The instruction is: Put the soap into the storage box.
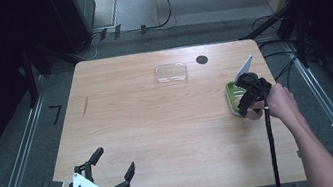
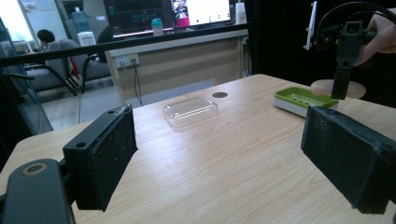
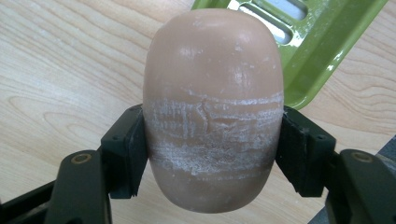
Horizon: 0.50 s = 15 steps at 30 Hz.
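So the smooth tan oval soap bar (image 3: 212,112) sits dead centre in the right gripper view, pinched on both sides by the right gripper (image 3: 212,154), its scuffed whitish band right at the pads. Just behind it, upper right of that frame, is the green slotted soap dish (image 3: 322,51), one of those. In the high view that's all at the right edge of the light wood table (image 1: 159,125). One clear plastic lid (image 1: 171,73) lies upper centre. The left gripper (image 1: 115,163), lower left, is spread wide, holding nothing. Grey floor around, cables trailing.
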Each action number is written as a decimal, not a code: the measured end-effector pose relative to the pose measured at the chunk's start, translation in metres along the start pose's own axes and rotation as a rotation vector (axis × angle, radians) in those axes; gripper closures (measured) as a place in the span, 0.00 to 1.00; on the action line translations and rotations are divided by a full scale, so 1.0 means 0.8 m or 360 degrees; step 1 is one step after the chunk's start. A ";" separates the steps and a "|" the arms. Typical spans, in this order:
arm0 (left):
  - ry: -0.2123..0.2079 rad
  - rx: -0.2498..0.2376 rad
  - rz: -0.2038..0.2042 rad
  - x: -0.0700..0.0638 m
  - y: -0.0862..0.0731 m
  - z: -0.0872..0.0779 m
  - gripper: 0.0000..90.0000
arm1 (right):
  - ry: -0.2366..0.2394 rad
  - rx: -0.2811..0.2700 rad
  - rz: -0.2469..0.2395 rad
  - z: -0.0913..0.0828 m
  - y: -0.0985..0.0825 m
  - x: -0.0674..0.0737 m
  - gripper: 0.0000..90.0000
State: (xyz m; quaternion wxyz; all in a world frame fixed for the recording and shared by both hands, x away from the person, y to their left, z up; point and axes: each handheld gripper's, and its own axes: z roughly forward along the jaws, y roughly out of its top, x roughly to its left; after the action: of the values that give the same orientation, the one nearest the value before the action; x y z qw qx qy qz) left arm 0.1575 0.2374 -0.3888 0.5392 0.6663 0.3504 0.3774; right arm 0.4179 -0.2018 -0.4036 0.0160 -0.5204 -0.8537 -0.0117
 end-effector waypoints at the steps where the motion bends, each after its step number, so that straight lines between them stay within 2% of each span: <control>1: -0.0001 0.0000 0.0000 0.000 0.000 0.000 0.12 | -0.0003 0.0003 0.0004 0.000 0.002 -0.001 0.37; 15: 0.0002 0.0000 -0.0002 0.000 0.000 0.000 0.12 | 0.0011 0.0003 0.0022 0.001 0.014 -0.010 0.37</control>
State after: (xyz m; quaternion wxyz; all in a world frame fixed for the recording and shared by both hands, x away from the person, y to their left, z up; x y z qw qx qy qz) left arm 0.1576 0.2375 -0.3889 0.5393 0.6658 0.3513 0.3775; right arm 0.4313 -0.2034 -0.4046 0.0195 -0.5262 -0.8501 -0.0124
